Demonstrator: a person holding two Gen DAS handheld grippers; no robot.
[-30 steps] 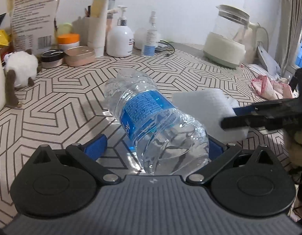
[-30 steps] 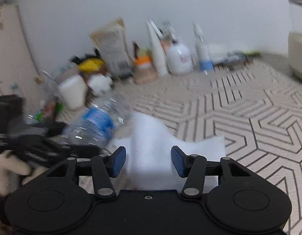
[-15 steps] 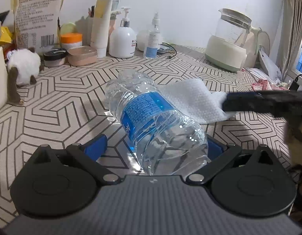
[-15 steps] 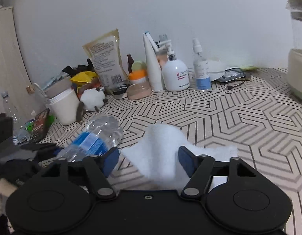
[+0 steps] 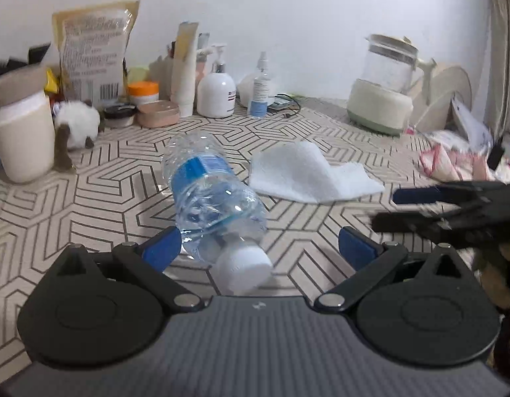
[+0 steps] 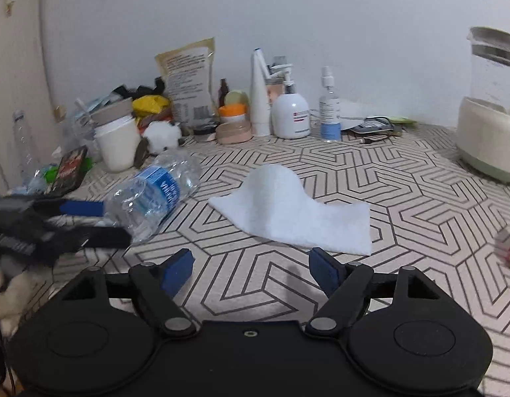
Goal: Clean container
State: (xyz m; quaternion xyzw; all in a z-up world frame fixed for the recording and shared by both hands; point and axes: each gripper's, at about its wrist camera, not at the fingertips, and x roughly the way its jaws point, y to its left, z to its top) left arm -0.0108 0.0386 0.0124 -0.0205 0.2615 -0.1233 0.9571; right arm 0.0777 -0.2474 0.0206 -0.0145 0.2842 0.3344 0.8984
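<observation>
The cloth (image 6: 289, 213) has dropped onto the table (image 6: 420, 231), and the right gripper (image 6: 251, 266) has just opened wide with nothing in it. The left gripper (image 5: 258, 248) is spread wide too. The bottle (image 5: 210, 195) lies between its fingers, cap toward the camera, beside the cloth.

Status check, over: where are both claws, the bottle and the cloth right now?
Left claw open, bottle loose between its fingers. Right claw open, just widened, empty. White cloth lying on the table. Nothing in the way.
</observation>
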